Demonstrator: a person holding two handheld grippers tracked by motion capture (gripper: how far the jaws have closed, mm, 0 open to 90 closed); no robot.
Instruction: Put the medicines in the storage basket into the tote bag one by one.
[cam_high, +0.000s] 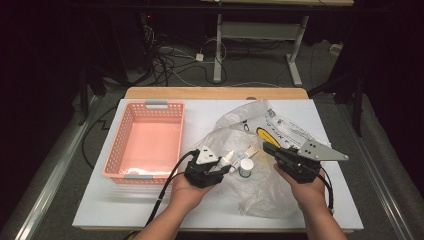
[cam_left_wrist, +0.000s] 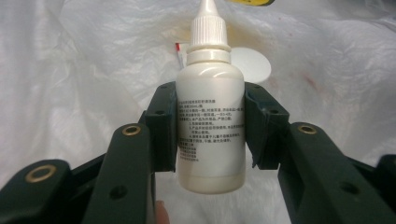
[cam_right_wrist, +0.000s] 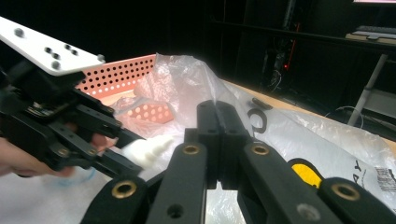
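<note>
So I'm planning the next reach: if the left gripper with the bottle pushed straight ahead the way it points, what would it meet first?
Probably the white round cap just past the bottle held by the left gripper, on the plastic bag; depth is unclear.

A pink basket (cam_high: 145, 142) is set toward the left edge of the white table (cam_high: 100, 200), with a crumpled clear plastic bag (cam_high: 270, 195) spread right of centre.

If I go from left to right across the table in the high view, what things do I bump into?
Pink basket → left gripper holding a white dropper bottle → small white-capped jar → right gripper, pinching the clear plastic bag.
</note>
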